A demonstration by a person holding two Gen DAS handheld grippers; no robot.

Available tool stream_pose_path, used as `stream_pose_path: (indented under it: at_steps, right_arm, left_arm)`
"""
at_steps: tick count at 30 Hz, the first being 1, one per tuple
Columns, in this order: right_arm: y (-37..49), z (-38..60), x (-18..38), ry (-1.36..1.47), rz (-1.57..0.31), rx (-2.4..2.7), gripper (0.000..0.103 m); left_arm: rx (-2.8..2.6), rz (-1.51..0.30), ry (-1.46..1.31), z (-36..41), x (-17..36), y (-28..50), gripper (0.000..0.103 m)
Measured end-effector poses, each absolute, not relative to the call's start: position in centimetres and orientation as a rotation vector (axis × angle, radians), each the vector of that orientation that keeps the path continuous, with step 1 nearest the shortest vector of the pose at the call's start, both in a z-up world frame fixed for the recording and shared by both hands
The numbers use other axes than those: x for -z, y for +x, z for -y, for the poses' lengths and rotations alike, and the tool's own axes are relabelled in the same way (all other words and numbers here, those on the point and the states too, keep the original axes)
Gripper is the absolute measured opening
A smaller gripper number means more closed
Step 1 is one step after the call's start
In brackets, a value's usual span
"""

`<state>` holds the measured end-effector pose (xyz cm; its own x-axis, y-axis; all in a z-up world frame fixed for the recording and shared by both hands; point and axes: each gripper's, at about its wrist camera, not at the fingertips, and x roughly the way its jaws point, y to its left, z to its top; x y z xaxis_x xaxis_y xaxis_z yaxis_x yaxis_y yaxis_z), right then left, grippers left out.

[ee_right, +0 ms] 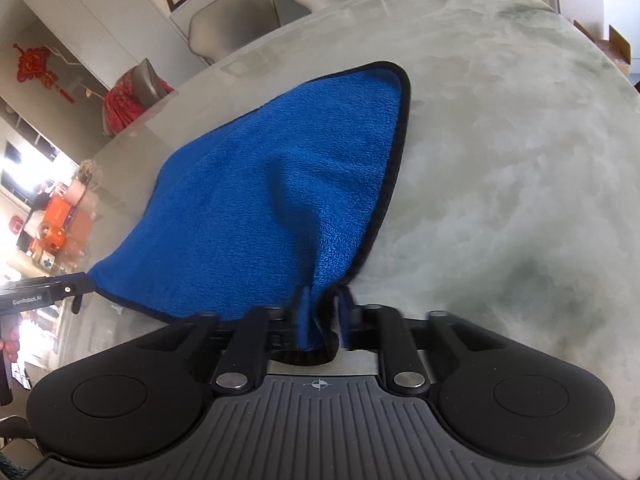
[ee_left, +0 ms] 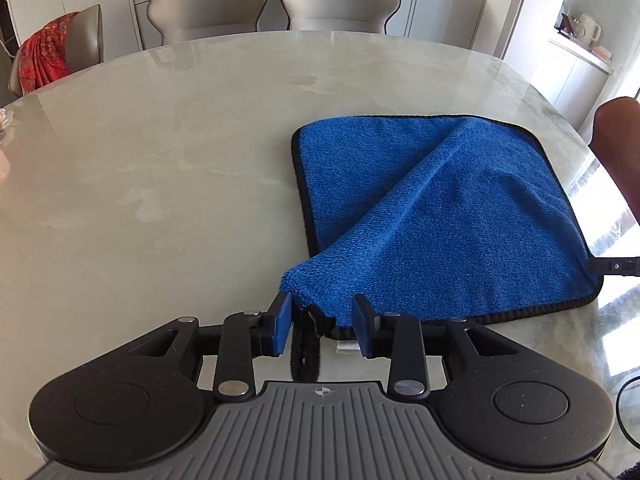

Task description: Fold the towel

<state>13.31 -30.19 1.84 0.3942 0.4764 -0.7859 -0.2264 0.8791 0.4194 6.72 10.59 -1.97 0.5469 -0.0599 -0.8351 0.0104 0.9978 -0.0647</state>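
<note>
A blue towel [ee_left: 432, 200] with black edging lies on the marble table [ee_left: 160, 160]. Its near left corner is bunched and lifted between the pads of my left gripper [ee_left: 322, 320], whose jaws stand apart around the cloth; the corner's black hem loop hangs between them. In the right wrist view the towel [ee_right: 272, 200] rises off the table toward my right gripper [ee_right: 324, 316], which is shut on its near right corner. The right gripper's tip shows at the towel's right edge in the left wrist view [ee_left: 612, 266]. The left gripper's tip shows at the left in the right wrist view [ee_right: 48, 292].
Two grey chairs [ee_left: 272, 0] stand at the table's far edge. A chair with a red cloth [ee_left: 44, 60] stands at the far left. A person's arm [ee_left: 616, 136] shows at the right edge. A black cable [ee_left: 624, 408] lies at the near right.
</note>
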Motion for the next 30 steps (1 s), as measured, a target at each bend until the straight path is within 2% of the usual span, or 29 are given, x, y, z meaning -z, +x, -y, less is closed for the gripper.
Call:
stream_pose_path:
  at_steps: [2, 9, 15, 21, 26, 30]
  right_arm:
    - [13.7, 30.5, -2.3, 0.244, -1.072, -0.458, 0.006]
    - [14.9, 31.9, -3.9, 0.176, -1.052, -0.471, 0.005]
    - [15.6, 33.3, -4.1, 0.122, -1.126, -0.471, 0.005]
    - [16.3, 32.5, -3.1, -0.027, -1.192, -0.399, 0.009]
    - [19.5, 31.4, -3.0, -0.033, -1.141, -0.403, 0.016]
    - [22.3, 30.5, -2.9, -0.03, -1.093, -0.411, 0.018]
  left_arm:
    - [0.047, -0.992, -0.05, -10.5, 1.9, 6.7, 0.034]
    - [0.069, -0.988, -0.058, -10.4, 1.4, 6.9, 0.035]
    - [0.108, -0.982, -0.04, -10.0, 1.0, 7.0, 0.035]
    - [0.119, -1.001, -0.006, -9.9, 1.6, 8.0, 0.035]
    - [0.127, -0.962, 0.071, -9.7, 1.7, 11.4, 0.035]
    - [0.127, -0.895, 0.083, -9.8, 1.3, 15.0, 0.036]
